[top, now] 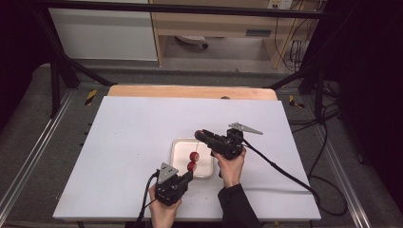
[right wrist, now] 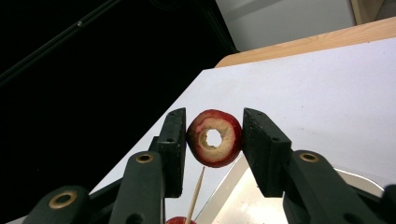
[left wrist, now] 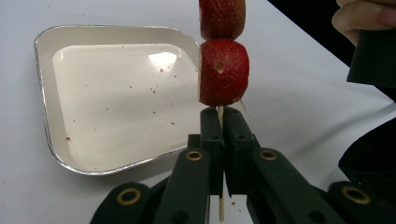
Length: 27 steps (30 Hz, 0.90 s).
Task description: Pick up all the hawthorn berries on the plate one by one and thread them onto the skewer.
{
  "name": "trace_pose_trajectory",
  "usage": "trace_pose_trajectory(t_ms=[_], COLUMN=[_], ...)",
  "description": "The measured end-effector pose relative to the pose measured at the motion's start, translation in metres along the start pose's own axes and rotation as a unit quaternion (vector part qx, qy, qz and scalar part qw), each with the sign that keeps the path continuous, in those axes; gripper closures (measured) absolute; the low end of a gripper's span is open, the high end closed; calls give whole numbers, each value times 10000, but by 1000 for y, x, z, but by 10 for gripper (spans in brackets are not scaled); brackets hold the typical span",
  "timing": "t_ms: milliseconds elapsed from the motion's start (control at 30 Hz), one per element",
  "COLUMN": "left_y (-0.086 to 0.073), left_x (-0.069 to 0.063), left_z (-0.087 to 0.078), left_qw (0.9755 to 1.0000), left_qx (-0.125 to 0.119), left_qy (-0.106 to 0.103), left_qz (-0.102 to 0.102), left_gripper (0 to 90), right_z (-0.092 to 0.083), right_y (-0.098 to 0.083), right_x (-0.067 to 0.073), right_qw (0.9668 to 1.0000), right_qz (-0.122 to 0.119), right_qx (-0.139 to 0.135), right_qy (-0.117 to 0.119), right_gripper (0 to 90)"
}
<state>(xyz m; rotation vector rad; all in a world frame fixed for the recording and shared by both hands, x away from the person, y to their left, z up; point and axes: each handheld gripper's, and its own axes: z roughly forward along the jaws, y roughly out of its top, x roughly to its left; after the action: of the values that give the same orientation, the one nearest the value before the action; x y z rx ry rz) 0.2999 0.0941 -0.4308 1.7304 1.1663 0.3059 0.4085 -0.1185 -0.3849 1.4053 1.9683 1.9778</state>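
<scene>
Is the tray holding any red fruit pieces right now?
No, the tray holds only crumbs; the fruit pieces sit on the skewer.

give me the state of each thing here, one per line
left gripper: shut on skewer
skewer: upright, two red fruits threaded on it
red fruits: stacked, touching
right gripper: shut on cored fruit
cored fruit: off the skewer, above its tip
tray: empty but for crumbs

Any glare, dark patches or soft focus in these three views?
High view: evenly lit but soft, dark at both sides. Left gripper view: a bright glare patch on the tray, and the fruit on the skewer is sharp. Right gripper view: black upper left, and the cored fruit piece is crisp.
</scene>
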Motion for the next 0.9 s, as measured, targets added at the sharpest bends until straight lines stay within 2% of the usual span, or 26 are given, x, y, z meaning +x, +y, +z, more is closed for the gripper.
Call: trace_pose_trajectory(t_ms=[167, 533, 700, 900], left_y=[0, 0, -1, 0], left_x=[0, 2, 0, -2], left_z=[1, 0, 1, 1], left_qw=[10000, 10000, 9998, 9985], left_qx=[15, 12, -45, -114], left_qy=[12, -30, -110, -364], left_qz=[12, -94, -178, -391], left_gripper=[880, 881, 881, 878], right_z=[0, 2, 1, -1], right_y=[-1, -4, -5, -5], right_x=[0, 0, 0, 1], right_qw=[10000, 9999, 9996, 9987], right_qz=[-12, -77, -249, -509], right_qx=[44, 108, 106, 32], right_qy=[-5, -10, -27, -27], right_gripper=[616, 616, 616, 616])
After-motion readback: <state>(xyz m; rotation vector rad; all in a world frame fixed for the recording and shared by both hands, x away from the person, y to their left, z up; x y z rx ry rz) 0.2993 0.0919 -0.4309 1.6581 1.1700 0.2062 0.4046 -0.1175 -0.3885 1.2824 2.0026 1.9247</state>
